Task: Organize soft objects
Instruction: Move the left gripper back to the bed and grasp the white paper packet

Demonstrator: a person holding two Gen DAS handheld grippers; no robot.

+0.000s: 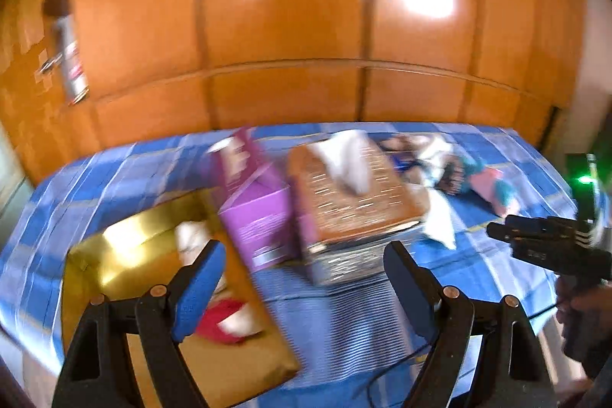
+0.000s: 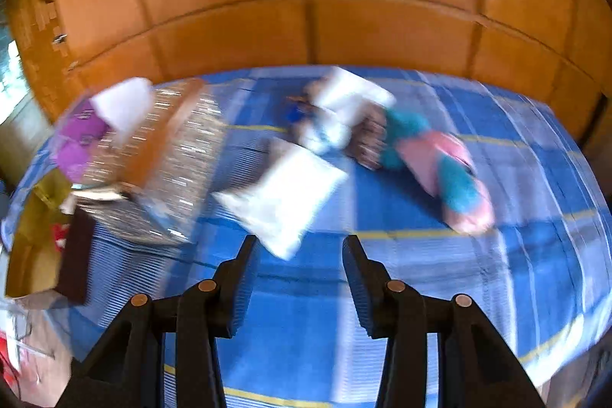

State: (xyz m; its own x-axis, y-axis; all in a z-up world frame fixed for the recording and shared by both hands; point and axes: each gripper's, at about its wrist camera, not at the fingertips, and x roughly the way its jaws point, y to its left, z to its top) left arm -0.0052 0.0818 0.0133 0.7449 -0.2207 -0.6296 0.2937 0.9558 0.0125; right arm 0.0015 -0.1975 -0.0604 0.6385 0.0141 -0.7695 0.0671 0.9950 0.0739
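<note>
The left wrist camera sits just behind its own jaws and looks forward and down across a bed [image 1: 478, 274] in a blue checked sheet toward an orange wooden wall [image 1: 287, 6]. Beyond its jaws stand three boxes; the gold box [image 1: 153, 243] is nearest, under the left jaw. The right wrist camera faces the same wall from above the bed's bare stretch, a white pillow [image 2: 283, 194] just past its jaws. Both views share the patterned box [image 1: 355, 186], the pillow and the pink-and-teal soft toy [image 2: 440, 171].

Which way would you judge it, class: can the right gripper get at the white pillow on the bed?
Probably yes: the right gripper is open and empty, and only bare blue bedsheet lies between it and the white pillow.
</note>
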